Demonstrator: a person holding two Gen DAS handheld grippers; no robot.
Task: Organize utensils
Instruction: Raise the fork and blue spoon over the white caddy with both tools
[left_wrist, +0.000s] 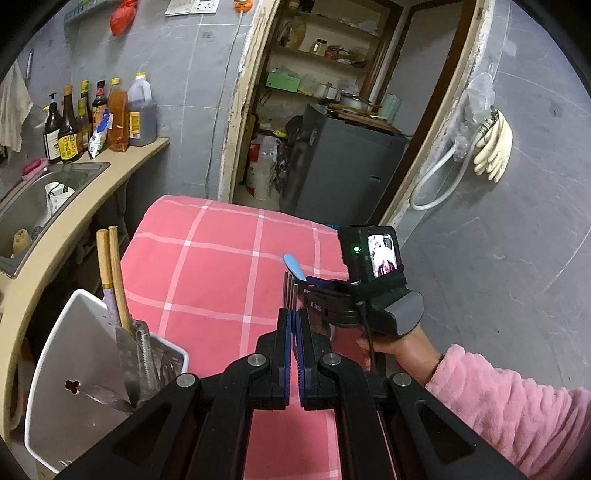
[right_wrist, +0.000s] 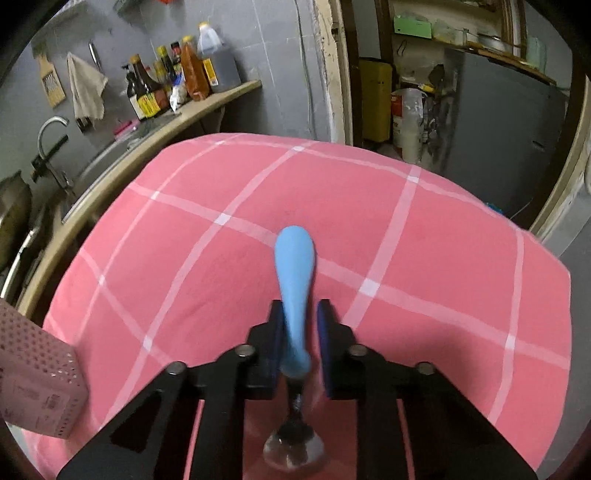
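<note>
Right tool (right_wrist: 298, 334) grips the blue-handled spoon (right_wrist: 295, 280), long axis pointing far. Left tool (left_wrist: 294, 343) clamps chopsticks (left_wrist: 290, 291); holder (left_wrist: 92, 354) lies near-left.

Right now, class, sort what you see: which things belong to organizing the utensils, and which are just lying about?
Job in hand: blue-handled utensil in the right gripper; thin metal sticks in the left gripper; white utensil holder with wooden chopsticks; pink perforated holder.
Lying about: sauce bottles; sink; rubber gloves; hanging towel.
</note>
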